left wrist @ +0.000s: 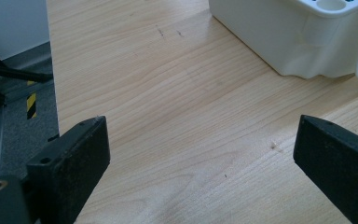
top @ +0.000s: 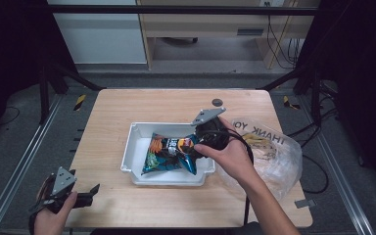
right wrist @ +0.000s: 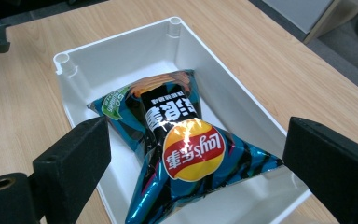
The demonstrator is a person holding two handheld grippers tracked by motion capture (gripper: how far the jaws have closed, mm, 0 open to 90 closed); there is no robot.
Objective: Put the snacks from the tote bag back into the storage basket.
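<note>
Lay's chip bag (right wrist: 186, 149), dark blue/teal w/ red-yellow logo, lies inside white plastic bin (top: 133, 147) at centre of wooden table (top: 127, 105); bag sits toward bin's right half in high view, puffed, one corner resting up on the right end wall. Right gripper (top: 196, 143) hangs over bin's right end, held by the person's right hand (top: 230, 155); in right gripper view its jaws stand spread wide, one each side of the bag, nothing pinched, pads apart from the foil. Left gripper (top: 85, 196) is near table's front-left corner, well apart from bin, in left hand (top: 54, 215); left gripper view shows its jaws spread wide too, over bare wood, bin's outer wall (left wrist: 279, 32) ahead at upper right. Clear plastic bag (top: 274, 156) printed "THANK YOU" lies just right of bin, partly under right forearm, w/ something yellowish inside, too blurred to name. Small dark round spot (top: 217, 102) on table beyond bin.
</note>
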